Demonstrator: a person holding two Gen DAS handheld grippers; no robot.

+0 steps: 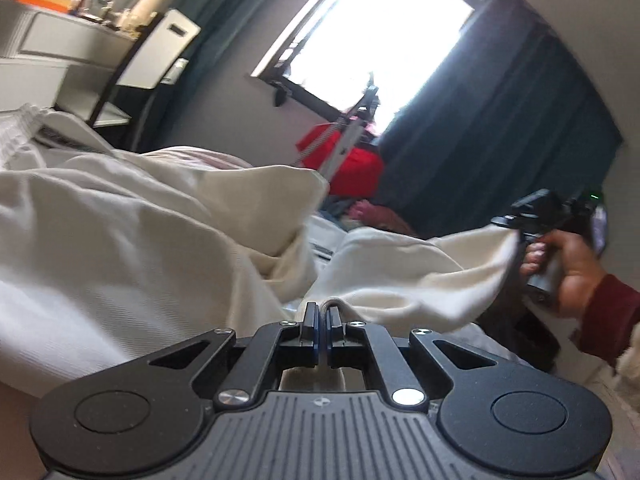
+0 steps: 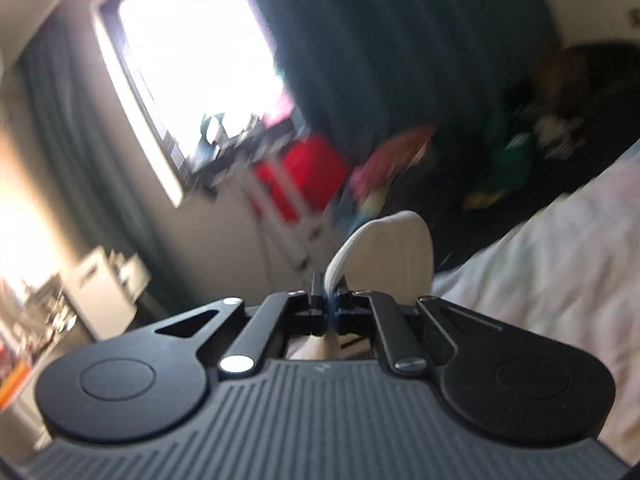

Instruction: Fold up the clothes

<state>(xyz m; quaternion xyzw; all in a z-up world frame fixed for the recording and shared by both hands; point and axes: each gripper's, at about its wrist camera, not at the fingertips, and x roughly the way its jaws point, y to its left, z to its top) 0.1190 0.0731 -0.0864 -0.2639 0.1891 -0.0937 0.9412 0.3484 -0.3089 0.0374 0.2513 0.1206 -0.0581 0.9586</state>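
A cream-white garment (image 1: pixel 132 240) lies bunched over the bed and stretches to the right. My left gripper (image 1: pixel 322 312) is shut on a fold of its edge right in front of the camera. My right gripper (image 1: pixel 516 228), held in a hand with a dark red sleeve, grips the garment's far right corner in the left wrist view. In the right wrist view, my right gripper (image 2: pixel 330 284) is shut on a rounded cream flap of the garment (image 2: pixel 396 240) that sticks up past the fingers. That view is blurred.
A bright window (image 1: pixel 380 36) with dark teal curtains (image 1: pixel 500 128) is ahead. A red bag (image 1: pixel 352 160) and mixed clothes sit below it. A white dresser (image 1: pixel 52 48) stands at the left. The pale bed cover (image 2: pixel 540 264) shows at the right.
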